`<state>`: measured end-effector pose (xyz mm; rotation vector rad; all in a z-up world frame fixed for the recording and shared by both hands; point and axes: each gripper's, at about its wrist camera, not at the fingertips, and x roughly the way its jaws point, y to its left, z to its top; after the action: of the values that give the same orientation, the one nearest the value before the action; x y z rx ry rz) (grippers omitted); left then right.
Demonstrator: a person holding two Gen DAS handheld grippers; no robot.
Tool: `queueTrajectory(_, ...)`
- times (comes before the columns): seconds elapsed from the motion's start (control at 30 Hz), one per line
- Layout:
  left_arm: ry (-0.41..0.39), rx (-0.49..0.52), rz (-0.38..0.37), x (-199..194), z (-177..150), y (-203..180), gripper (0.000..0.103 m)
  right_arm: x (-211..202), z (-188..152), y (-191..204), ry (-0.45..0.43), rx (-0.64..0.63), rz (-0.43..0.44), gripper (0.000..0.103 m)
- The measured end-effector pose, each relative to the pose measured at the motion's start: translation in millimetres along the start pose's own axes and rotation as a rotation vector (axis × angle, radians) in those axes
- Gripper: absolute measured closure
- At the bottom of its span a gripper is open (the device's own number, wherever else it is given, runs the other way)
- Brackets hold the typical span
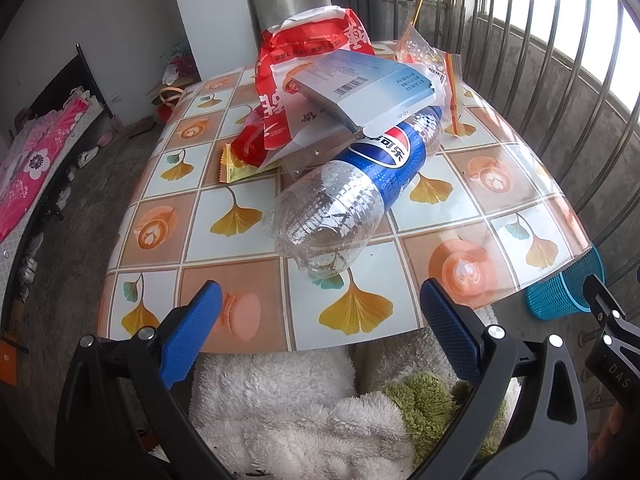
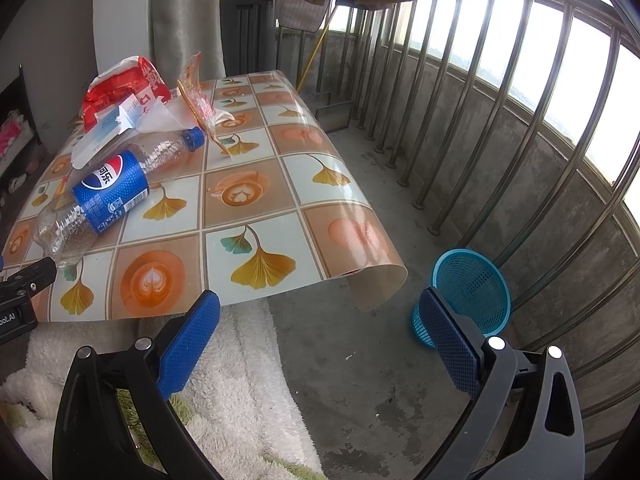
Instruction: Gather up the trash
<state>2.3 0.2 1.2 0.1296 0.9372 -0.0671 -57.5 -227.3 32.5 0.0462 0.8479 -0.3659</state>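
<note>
Blue pads: the left gripper hangs with its textured blue fingers spread wide and holding nothing, just short of the near table edge; the right gripper is equally wide and bare, out over the concrete floor.
Cloth below: a fluffy white and green fleece blanket lies under the table edge (not trash, I judge).
Table: a glossy tablecloth printed with ginkgo leaves and coffee cups.
Nearest trash: a clear plastic cola bottle with a blue label, lying on its side, base toward the left gripper, blue cap far.
Pile behind: a pale blue cardboard box with a barcode rests on the bottle; a red and white plastic bag, a yellow wrapper and a clear crinkled packet are heaped around it.
Bin: a blue mesh plastic basket stands on the floor to the right of the table.
Advice: take the bottle first, across its body, pulling gently so the box slides off rather than falls.
Writing: Pepsi emblem with Chinese characters; red bag bears large Chinese characters.
</note>
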Motion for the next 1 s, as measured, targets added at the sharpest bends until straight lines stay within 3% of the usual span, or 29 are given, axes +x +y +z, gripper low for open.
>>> queueTrajectory(0.73, -0.003, -0.007, -0.003, 0.9, 0.3, 12.1, 0.008, 1.3, 2.1, 5.0, -0.005, 0.018, 0.020, 0.006)
queueTrajectory(1.0, -0.107, -0.029, 0.005, -9.6, 18.9, 29.9, 0.008, -2.9, 27.2, 11.8, -0.087, 0.035, 0.098, 0.006)
